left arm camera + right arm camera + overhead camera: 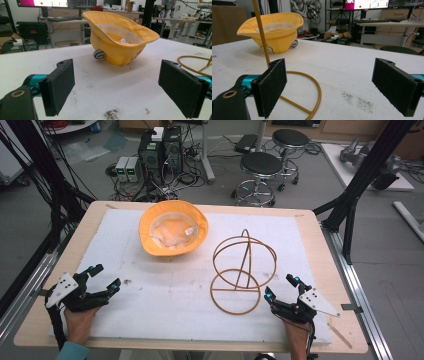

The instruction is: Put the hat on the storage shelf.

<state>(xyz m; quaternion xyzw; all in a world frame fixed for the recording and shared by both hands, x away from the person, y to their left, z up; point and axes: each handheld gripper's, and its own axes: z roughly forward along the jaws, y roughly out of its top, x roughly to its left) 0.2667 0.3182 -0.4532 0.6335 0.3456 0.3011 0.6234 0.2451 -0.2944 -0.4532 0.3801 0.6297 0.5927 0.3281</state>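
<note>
Left gripper [105, 277], near corner of the counter [47, 317]: lying low over the white cloth [165, 295] in a person's left hand [77, 320], grey three-cornered plate uppermost, jaws standing spread wide with nothing between them; in the left gripper view the two black pads are framing bare cloth and a small dark smudge [111, 114]. Yellow hat [173, 227], far centre-left of the cloth: sitting upside down on its crown, brim turned up, pale lining and a white tag showing inside; in the left gripper view it is resting well ahead of the pads, a little round printed patch on its side facing the camera. Wire hat stand [241, 272], right of centre: standing just beside the hat, apart from it, its flat ring base lying on the cloth with an upright rod and crossed hoops rising from it. Right gripper [281, 286], near right corner: held in the person's right hand [296, 335], pointing toward the stand's base ring, jaws spread wide and pinching nothing; in the right gripper view the upright rod is rising just behind the left-hand pad and the base ring is curving along the cloth between the pads, touching neither.
</note>
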